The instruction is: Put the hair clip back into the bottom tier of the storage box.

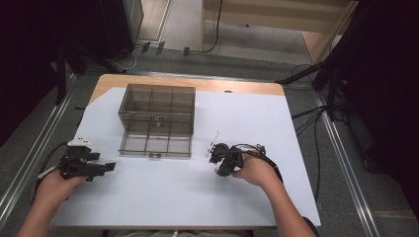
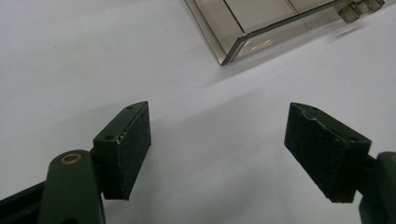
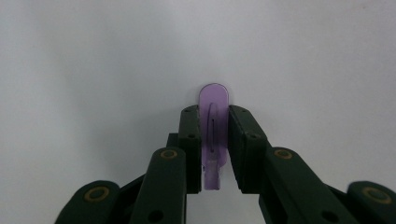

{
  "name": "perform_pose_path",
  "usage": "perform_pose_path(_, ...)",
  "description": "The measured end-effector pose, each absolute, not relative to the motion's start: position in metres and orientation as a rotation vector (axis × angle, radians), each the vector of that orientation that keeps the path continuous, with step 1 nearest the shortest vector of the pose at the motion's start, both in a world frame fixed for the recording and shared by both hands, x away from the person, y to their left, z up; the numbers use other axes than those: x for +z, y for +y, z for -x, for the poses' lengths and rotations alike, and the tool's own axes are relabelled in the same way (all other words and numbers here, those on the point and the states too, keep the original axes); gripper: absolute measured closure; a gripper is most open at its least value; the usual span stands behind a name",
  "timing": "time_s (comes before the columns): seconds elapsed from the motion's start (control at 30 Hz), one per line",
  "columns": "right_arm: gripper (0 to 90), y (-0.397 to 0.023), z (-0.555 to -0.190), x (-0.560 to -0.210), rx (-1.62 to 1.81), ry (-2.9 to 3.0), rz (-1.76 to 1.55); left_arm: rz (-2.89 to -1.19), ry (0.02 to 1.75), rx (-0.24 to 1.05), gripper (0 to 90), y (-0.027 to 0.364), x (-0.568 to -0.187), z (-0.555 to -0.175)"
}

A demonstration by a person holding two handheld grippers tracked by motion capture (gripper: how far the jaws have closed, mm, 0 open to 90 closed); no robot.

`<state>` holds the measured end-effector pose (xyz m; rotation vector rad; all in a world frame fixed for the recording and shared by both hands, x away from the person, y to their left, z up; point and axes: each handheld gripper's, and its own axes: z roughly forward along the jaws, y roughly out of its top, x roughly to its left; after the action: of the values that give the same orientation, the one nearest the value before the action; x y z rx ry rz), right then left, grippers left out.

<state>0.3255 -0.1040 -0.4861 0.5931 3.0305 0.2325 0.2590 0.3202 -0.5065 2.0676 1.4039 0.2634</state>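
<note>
My right gripper (image 3: 215, 114) is shut on a small translucent purple plastic piece (image 3: 214, 95), whose rounded tip sticks out past the pads over the white sheet. From above, that gripper (image 1: 218, 167) sits right of centre on the table, the purple piece (image 1: 216, 171) at its tip. My left gripper (image 2: 217, 135) is open, its pads wide apart with nothing between them. In the high view the left gripper (image 1: 106, 167) rests low at the left, pointing right. A smoky clear compartment box (image 1: 156, 120) stands between and beyond both grippers; its near corner (image 2: 236, 39) lies ahead of the left jaws.
A thin white stick (image 1: 214, 142) lies on the white sheet (image 1: 163, 197) just beyond the right gripper. The wooden table edge (image 1: 237, 86) runs along the far side. Cables trail on the floor at the right.
</note>
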Motion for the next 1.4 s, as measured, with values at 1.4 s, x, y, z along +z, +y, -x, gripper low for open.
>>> perform_pose_path(1.4,77.3,-0.145,-0.342,-0.447,0.843,2.661,-0.936,-2.094,1.358,0.249,23.5,0.311,-0.505,-0.272)
